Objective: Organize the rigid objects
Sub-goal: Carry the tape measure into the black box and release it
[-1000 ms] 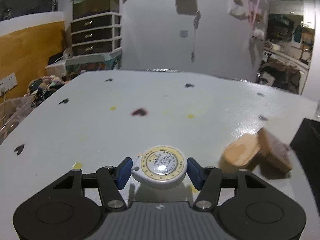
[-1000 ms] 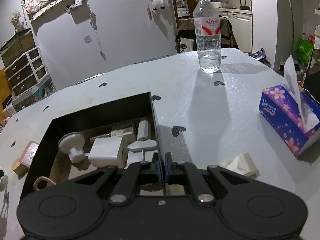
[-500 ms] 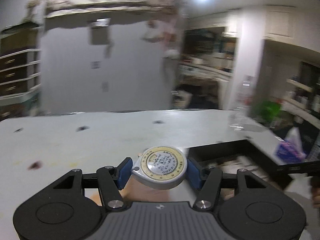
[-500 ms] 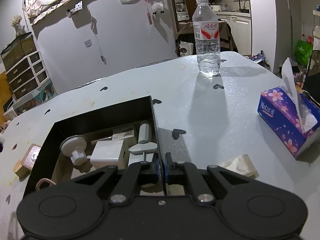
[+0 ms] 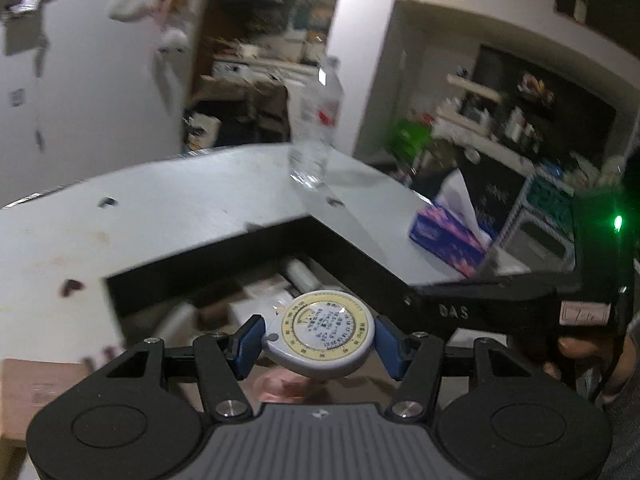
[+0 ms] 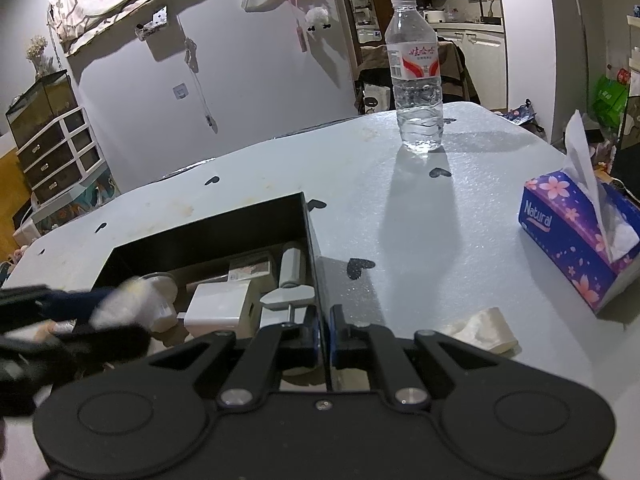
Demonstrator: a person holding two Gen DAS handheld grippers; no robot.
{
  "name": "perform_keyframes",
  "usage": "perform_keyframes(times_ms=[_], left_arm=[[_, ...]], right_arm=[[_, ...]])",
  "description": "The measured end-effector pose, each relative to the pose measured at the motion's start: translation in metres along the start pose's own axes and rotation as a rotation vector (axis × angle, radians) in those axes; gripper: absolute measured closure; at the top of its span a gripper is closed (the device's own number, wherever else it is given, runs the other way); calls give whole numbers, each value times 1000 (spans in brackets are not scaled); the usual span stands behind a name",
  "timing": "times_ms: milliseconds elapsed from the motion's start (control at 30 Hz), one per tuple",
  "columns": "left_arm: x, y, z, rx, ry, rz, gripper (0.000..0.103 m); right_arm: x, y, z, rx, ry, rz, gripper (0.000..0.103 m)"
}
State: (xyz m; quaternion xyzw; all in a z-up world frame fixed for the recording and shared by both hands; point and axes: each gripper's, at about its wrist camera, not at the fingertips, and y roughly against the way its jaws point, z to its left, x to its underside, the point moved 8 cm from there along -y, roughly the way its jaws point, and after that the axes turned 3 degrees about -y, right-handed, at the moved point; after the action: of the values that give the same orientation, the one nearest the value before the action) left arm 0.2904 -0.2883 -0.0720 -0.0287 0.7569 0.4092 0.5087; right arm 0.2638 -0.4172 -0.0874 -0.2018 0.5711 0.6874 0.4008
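A round grey tape measure [image 5: 324, 330] with a yellow dial sits between the blue pads of my left gripper [image 5: 317, 342], which is shut on it. It hangs over the near part of the open black box [image 5: 224, 268]. In the right wrist view the left gripper shows as a blur at the box's left side [image 6: 76, 320]. My right gripper [image 6: 325, 330] is shut on the box's right wall [image 6: 316, 264]. Inside the box lie a white adapter [image 6: 218, 306], a grey clip [image 6: 286, 296] and a small carton [image 6: 250, 266].
A water bottle [image 6: 416, 76] stands at the far side of the white table [image 6: 460, 220]. A purple tissue box [image 6: 576, 232] sits at the right, with a crumpled tissue [image 6: 484, 328] nearer. A brown block [image 5: 40, 384] lies left of the box.
My left gripper has swung right with the tape measure, from over the bare table to above the black box. The right gripper keeps its hold on the box wall.
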Motion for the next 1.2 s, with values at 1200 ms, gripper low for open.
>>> perform_keyframes(times_ms=[1200], left_arm=[[4,-14,-25,69,-31,63,6]], right_arm=[[-1,0,-5,-39,-51,17,95]])
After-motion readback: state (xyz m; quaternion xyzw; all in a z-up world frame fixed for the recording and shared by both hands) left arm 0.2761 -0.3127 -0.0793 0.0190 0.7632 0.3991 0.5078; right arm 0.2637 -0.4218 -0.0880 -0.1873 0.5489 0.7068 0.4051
